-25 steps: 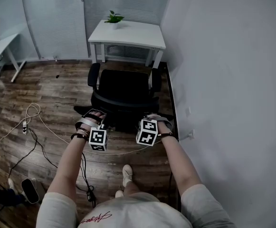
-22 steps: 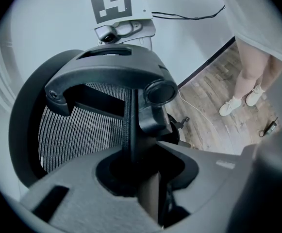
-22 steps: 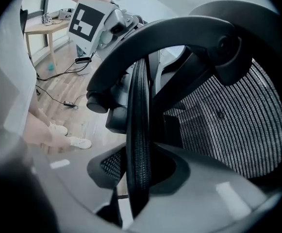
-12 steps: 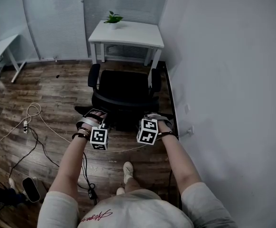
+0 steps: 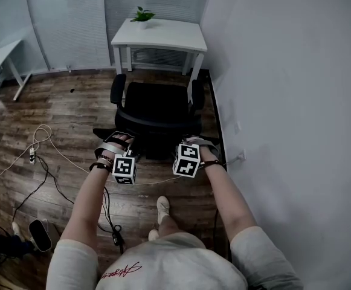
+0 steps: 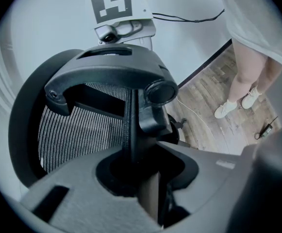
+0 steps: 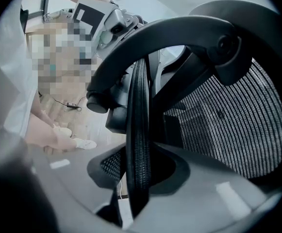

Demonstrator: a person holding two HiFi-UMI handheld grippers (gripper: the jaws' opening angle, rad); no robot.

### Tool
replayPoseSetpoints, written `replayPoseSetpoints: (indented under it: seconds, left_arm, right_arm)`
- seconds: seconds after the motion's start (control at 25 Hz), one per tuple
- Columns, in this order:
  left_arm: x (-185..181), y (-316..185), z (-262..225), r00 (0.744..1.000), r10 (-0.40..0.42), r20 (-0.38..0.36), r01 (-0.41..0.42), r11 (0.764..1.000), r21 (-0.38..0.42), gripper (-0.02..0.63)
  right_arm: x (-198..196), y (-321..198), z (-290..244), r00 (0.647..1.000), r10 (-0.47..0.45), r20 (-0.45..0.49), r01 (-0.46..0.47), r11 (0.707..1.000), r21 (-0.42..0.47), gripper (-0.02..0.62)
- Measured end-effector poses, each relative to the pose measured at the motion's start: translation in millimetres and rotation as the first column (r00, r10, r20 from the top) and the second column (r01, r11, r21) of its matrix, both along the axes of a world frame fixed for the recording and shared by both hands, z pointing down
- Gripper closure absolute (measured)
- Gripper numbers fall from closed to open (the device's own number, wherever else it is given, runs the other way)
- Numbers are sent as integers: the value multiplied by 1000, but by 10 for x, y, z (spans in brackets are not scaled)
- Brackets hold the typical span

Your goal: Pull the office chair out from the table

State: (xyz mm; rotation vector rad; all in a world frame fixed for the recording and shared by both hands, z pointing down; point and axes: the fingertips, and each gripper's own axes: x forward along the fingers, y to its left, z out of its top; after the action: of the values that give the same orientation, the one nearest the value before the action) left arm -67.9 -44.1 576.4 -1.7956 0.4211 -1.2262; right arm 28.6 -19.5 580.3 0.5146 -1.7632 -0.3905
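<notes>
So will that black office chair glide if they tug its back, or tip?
Probably glides: the office chair stands on smooth wood floor, though wheels don't show. The mesh backrest may flex, but its rim, clamped in the left gripper and right gripper, looks stiff. Pulling that high could tilt it slightly.

Office chair (image 5: 157, 104): black, w/ mesh backrest (image 6: 77, 130), two armrests (image 5: 119, 90) & a dark seat. It stands upright on the wood floor, facing the white bench (image 5: 163, 38), back toward the person. Seat front sits just short of the bench legs, w/ the right side close to the wall. Backrest rim (image 7: 138, 144) is thin, mesh-covered; a curved black plastic bar (image 6: 107, 69) arches behind the mesh. The rim is pinched at both upper sides: left gripper (image 5: 122, 144) & right gripper (image 5: 190, 145) each have jaws closed on it. Bench: small, rectangular, white top & legs, set in the room corner.
</notes>
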Motion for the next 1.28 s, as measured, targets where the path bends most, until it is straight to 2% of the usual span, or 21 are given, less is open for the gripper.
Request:
replayPoseSetpoints:
  seconds: [0.32, 0.48, 1.28]
  left_arm:
    - [-86, 250, 104, 1000, -1, 8, 1, 999, -35, 502]
    - [-87, 336, 22, 1000, 4, 7, -4, 1000, 3, 502]
    - [-153, 853, 25, 1000, 15, 0, -15, 1000, 9, 502]
  right_arm:
    - [-63, 233, 11, 1000, 1, 1, -1, 1000, 10, 489]
    - [-97, 350, -33, 1000, 2, 7, -2, 1000, 16, 489]
    - [-185, 863, -4, 1000, -2, 9, 2, 1000, 23, 491]
